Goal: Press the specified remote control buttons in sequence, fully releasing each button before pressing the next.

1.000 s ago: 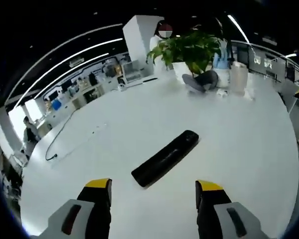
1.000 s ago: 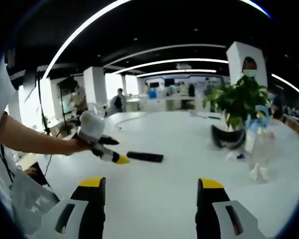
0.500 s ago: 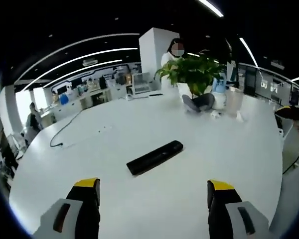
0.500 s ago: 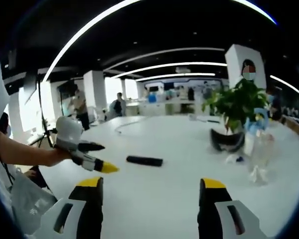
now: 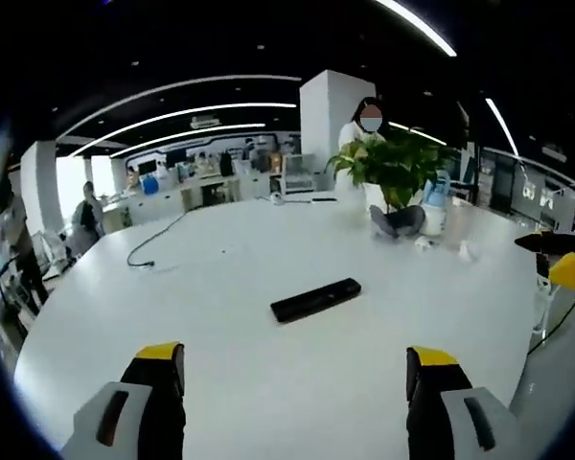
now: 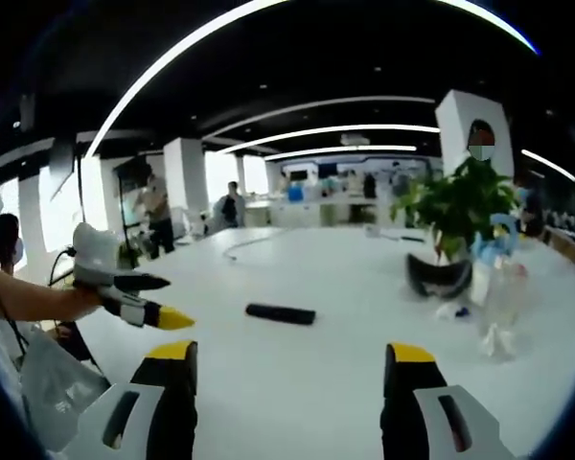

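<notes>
Fingers of the left gripper (image 5: 292,369) stand spread wide apart with nothing between them, yellow tips showing at the bottom of the left gripper view; the fingers of the right gripper (image 6: 286,369) are likewise spread and hold nothing. A black remote control (image 5: 315,299) lies flat on the white table (image 5: 220,278), ahead of the left gripper and well apart from both fingers, set at a slight diagonal. In the right gripper view the same remote control (image 6: 281,313) lies further off, ahead and a little to the left, with the left gripper (image 6: 139,305) held by a person's hand at the left edge, clear of the table top and apart from the remote. At the far side of the table stands a potted plant (image 5: 391,172), with a dark object (image 5: 399,220) at its base and a clear plastic item (image 6: 499,305) nearby. A black cable (image 5: 153,244) trails across the table at the far left. People stand in the office background.
</notes>
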